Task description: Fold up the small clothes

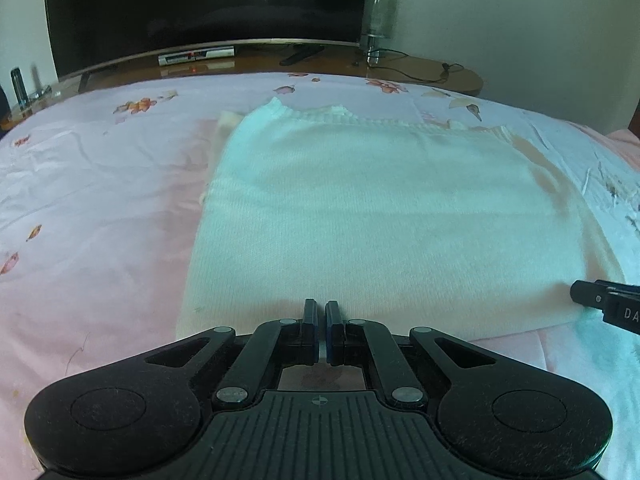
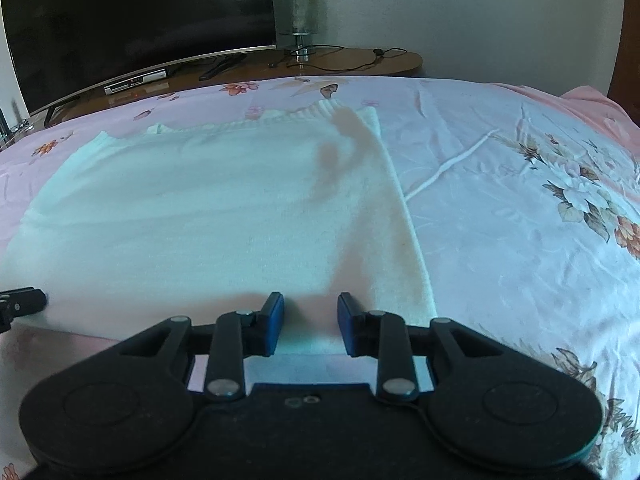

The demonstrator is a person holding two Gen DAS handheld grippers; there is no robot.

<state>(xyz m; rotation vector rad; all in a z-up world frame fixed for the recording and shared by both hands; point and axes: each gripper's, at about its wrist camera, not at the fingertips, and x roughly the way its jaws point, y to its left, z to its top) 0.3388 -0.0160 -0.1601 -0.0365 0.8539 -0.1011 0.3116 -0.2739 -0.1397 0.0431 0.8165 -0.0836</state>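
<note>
A white knitted garment (image 1: 380, 216) lies flat on the bed, folded into a rectangle, ribbed edge at the far side. It also shows in the right wrist view (image 2: 208, 208). My left gripper (image 1: 321, 312) is shut at the garment's near edge, left of centre; whether it pinches the cloth I cannot tell. My right gripper (image 2: 311, 308) is open over the near right part of the garment, its fingers (image 2: 274, 320) straddling the near edge. The right gripper's tip shows at the right edge of the left wrist view (image 1: 600, 300).
The bed has a pink floral sheet (image 1: 100, 208). Beyond it stands a wooden cabinet (image 1: 440, 72) with a large dark TV (image 1: 200, 12), a set-top box (image 1: 196, 56), a glass lamp (image 1: 378, 16) and cables.
</note>
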